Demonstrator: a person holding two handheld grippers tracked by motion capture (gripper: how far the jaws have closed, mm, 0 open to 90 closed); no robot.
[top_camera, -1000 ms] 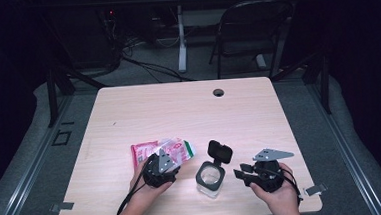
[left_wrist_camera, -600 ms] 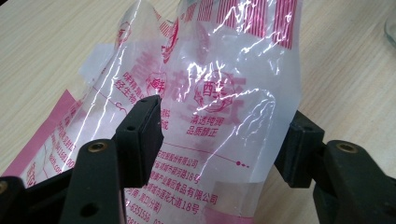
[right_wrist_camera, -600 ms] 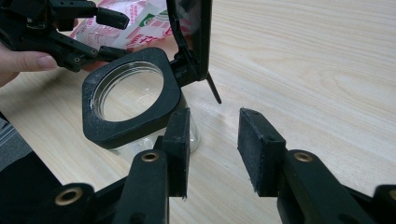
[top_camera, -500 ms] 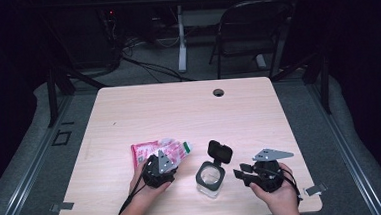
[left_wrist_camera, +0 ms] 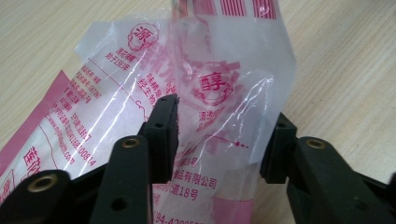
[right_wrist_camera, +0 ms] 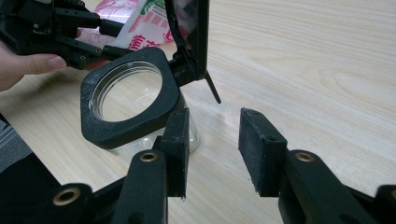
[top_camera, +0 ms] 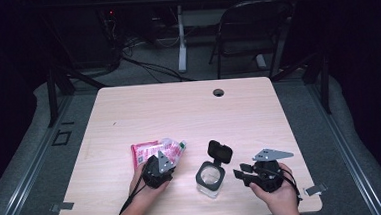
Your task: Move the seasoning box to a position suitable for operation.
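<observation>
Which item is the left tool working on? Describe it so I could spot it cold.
On the light wooden table, look at the near edge, left of the clear jar with its black flip lid open. There lies a crinkly pink-and-white plastic packet printed with Chinese characters. It is the only soft, colourful thing there, and sits between the left tool's jaws.

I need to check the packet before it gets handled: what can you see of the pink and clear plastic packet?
The plastic packet is a crinkled clear film pouch printed with pink characters and stripes, lying flat on the wooden table near its front left. The left gripper straddles its folded end; its jaws have just been closing, and the film lies between them, not visibly clamped.
</observation>
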